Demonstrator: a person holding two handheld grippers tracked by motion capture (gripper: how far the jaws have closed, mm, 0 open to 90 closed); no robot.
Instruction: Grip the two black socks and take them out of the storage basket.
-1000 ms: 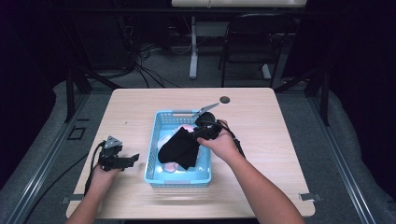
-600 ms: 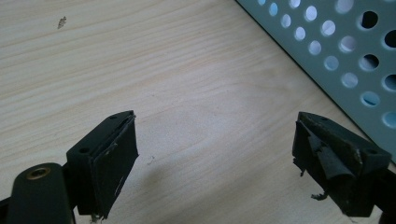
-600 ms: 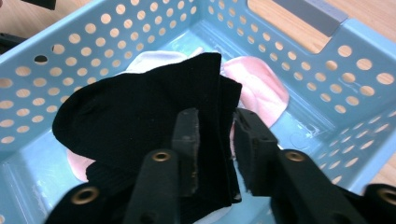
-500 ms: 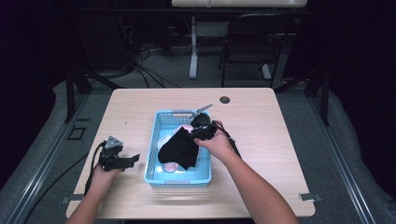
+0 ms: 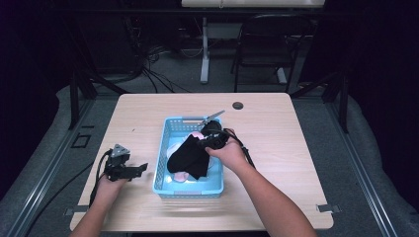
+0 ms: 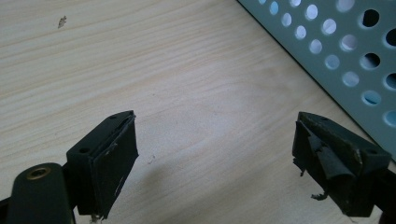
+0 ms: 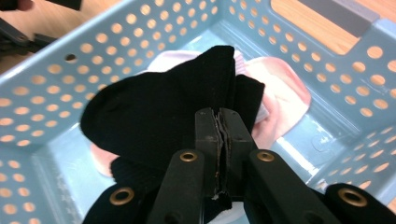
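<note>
Right jaws just closed, pinching black sock [image 7: 159,116] | left jaws wide apart, empty | no writing readable

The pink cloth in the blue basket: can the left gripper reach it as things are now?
Probably not directly. The black sock, pinched by the right gripper, lies over most of the pink cloth, and the basket wall stands between it and the open left gripper.

No readable text, label, brand, number or sign on anything in view.
</note>
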